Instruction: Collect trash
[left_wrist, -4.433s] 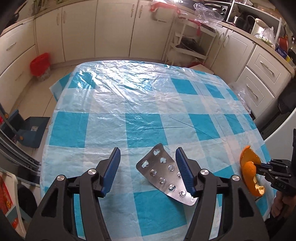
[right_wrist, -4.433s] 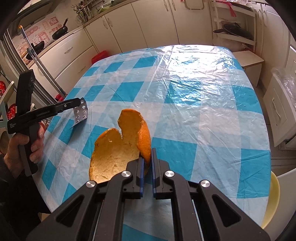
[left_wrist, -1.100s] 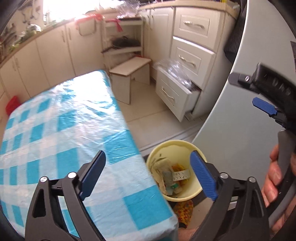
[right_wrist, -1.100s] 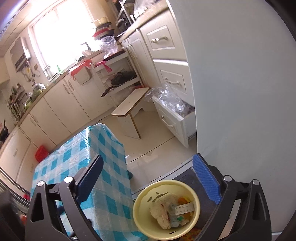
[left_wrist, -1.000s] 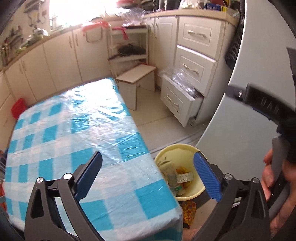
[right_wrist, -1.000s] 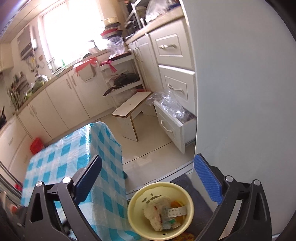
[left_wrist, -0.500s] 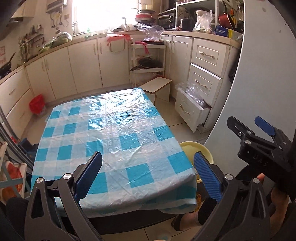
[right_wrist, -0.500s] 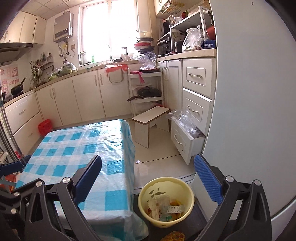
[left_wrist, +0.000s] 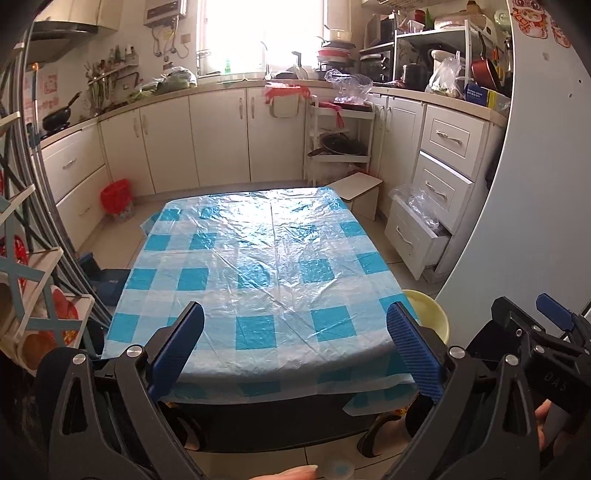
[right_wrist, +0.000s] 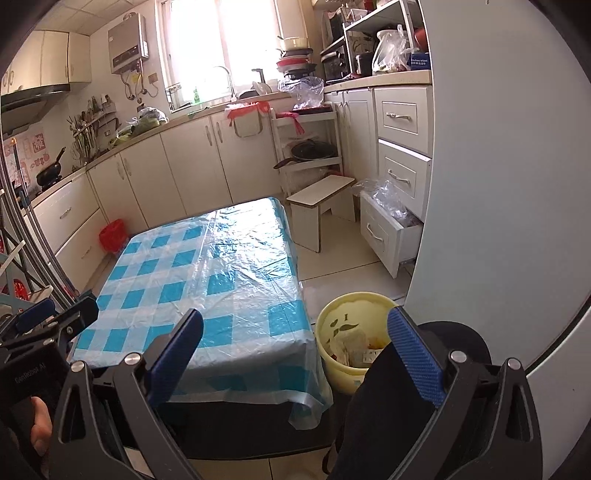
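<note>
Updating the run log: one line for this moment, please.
left tool: open, holding nothing | right tool: open, holding nothing | checked tablecloth: no trash seen | yellow bin: holds trash

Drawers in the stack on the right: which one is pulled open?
The bottom drawer, pulled out with crumpled clear plastic spilling from its top. The two drawers above it sit shut, flush with the cabinet.
</note>
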